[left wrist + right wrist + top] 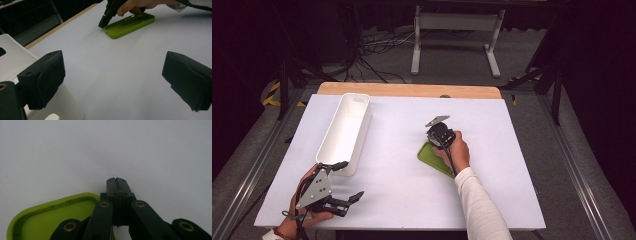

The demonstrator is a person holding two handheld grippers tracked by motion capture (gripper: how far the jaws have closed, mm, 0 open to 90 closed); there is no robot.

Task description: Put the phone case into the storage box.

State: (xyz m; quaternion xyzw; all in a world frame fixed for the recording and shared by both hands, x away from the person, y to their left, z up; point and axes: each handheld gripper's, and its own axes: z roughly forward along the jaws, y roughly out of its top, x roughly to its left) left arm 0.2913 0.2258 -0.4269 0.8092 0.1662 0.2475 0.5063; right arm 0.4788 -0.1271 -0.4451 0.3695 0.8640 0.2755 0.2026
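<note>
**Tongs apart at the left, pressed together at the right beside a green case**

Left gripper [348, 181] sits at the near left corner of the white table [402, 200], held in the person's left hand [299, 217], its two black jaws spread wide with bare table between them. In the left gripper view its pads [42, 80] stand far apart, one low at the left in front of the white bin [15, 57], the other at the right — nothing lies between them.

The white bin [344, 132] is a long, narrow, open-topped tub lying lengthwise on the left half of the table, its near end just beside the left gripper's upper jaw. Whether the jaw touches the bin cannot be told.

Right gripper [438, 134] is out near the middle of the table, gripped by the right hand [457, 152], a white sleeve [479, 205] running back to the near edge. In the right gripper view its jaws meet flat against each other with no visible gap, tips down close to the table surface; nothing can be seen caught between them.

The green phone case [50, 217] lies open side up on the table, its rounded corner and raised rim just left of the closed jaws in that view. From above the green case [428, 156] is partly hidden under the right hand. From the left gripper view the case [130, 25] lies flat — the right gripper's tip [103, 22] stands at its end corner, beside the rim rather than around it.
</note>
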